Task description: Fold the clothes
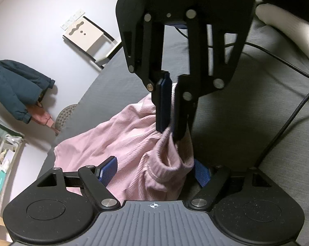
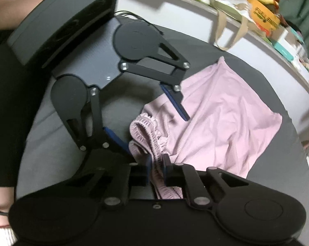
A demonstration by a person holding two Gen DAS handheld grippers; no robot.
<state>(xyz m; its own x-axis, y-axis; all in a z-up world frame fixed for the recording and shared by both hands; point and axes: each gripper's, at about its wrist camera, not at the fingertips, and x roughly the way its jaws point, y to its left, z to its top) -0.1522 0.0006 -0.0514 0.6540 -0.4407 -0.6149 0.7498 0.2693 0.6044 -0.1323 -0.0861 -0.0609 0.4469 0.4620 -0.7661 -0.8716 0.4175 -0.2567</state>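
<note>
1. Pink ribbed garment [image 2: 222, 121] first: soft pale pink knit with fine ribs and a gathered, ruffly elastic waistband [image 2: 152, 135]. It's lying rumpled on the grey bed cover [image 1: 257, 110], one end spread fairly flat, the waistband end bunched up and lifted.
2. Right gripper [image 2: 155, 164] has its blue-padded fingers squeezed together on that waistband; the fabric runs straight between the pads. From the left wrist view it comes down from above, pinching a fold of pink.
3. Left gripper [image 1: 154, 171] is spread wide, blue pads on either side of the bunched cloth and not closed on anything. From the right wrist view one finger [image 2: 175, 102] sits over the pink fabric and the other is over bare bed cover.
4. Both grippers are crowded around the same end of the garment, so the right one blocks much of the left camera's view.
5. Black cable [image 1: 287, 110] snakes across the cover near a white pillow [image 1: 285, 26].
6. Further out: a chair [image 1: 88, 39] against the wall, a dark teal jacket [image 1: 16, 86] hanging up, and a cluttered shelf [image 2: 267, 22] with boxes and a bag.
</note>
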